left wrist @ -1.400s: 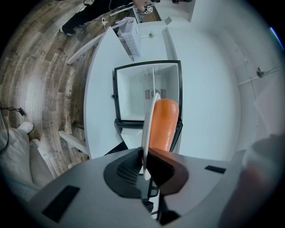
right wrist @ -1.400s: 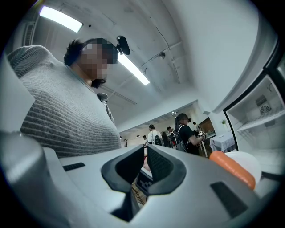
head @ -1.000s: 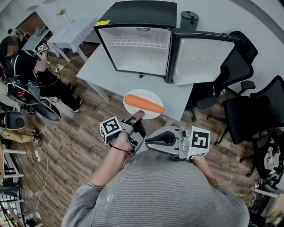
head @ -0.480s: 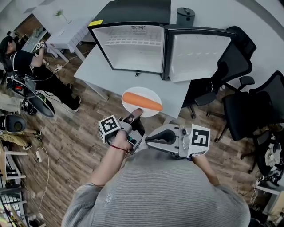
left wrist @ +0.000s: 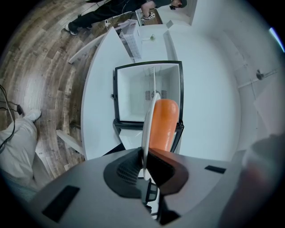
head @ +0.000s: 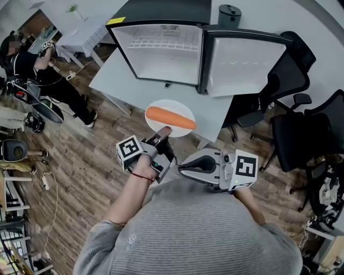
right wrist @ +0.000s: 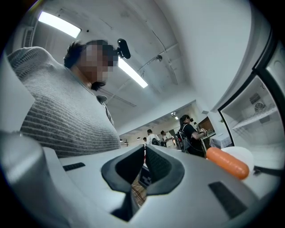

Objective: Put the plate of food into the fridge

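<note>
Head view, from the left: a seated person in black (head: pixel 32 64) is at the far edge of the wood floor (head: pixel 91 177), beside a small white table (head: pixel 83 32). Next comes the larger white table (head: pixel 129 86), which carries the black fridge (head: pixel 161 11). The fridge's mouth faces the wearer, and a wire shelf (head: pixel 161 45) sits high in its white cavity.

Below it, the left gripper (head: pixel 163 132) points toward the fridge, its fingers clamped on the near rim of the plate (head: pixel 174 105). The plate is held over the table's near edge, apart from the fridge, with a strip of bare tabletop between them. An orange, carrot-like food (head: pixel 172 118) lies across the plate. In the left gripper view the rim runs straight between the two pads, and the fridge opening stands directly beyond the plate.

Just right of the left gripper, the right gripper (head: pixel 181 167) lies close to the wearer's grey sweater (head: pixel 188 231) and points toward the left one. The right gripper view shows its jaws together with nothing between them.

Further right, the fridge door (head: pixel 244 64) is swung wide open over the table's right end. A dark bin (head: pixel 230 13) stands behind the fridge, and black office chairs (head: pixel 301 123) crowd the right side.
</note>
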### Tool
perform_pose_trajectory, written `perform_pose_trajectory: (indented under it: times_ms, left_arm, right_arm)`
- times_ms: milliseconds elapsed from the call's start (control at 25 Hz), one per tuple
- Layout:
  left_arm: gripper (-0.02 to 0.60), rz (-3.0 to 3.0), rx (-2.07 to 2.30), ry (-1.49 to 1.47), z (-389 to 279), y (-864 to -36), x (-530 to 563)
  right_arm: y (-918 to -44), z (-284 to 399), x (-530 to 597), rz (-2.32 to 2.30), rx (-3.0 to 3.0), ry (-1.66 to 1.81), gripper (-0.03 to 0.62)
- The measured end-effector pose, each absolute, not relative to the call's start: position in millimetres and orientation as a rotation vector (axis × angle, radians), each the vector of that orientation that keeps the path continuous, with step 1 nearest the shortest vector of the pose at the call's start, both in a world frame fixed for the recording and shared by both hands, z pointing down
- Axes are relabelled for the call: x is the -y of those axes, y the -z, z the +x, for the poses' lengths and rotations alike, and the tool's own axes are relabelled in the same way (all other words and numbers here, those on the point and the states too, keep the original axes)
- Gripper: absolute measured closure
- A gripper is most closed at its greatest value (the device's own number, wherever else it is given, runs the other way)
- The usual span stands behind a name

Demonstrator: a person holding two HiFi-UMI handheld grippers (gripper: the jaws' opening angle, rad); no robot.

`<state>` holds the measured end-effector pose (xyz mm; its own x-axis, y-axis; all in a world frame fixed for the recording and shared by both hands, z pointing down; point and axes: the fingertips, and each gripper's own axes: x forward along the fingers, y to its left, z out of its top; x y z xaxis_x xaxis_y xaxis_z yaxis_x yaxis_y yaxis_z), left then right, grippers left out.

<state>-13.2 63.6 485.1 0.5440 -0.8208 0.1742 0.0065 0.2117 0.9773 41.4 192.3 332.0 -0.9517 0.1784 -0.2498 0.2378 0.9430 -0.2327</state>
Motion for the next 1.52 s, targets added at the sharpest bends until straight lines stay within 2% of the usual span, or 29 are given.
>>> perform_pose_trajectory:
  times_ms: [1000,1400,1520]
  left_arm:
    - [0.552,1.241,0.73,0.633,-125,-472,100]
    - [0.552,1.238,0.722,0.61,-86,-470,132]
    - [0.552,1.232,0.712,0.622,-95,-472,138]
  right_arm:
    - [-324,-88,-25,0.175,-2.874,0.374,0.579]
    - [-320,-53,1,0.148,-2.862,0.42,0.579]
    - [-322,-65,8,0.167,-2.878,0.429,0.579]
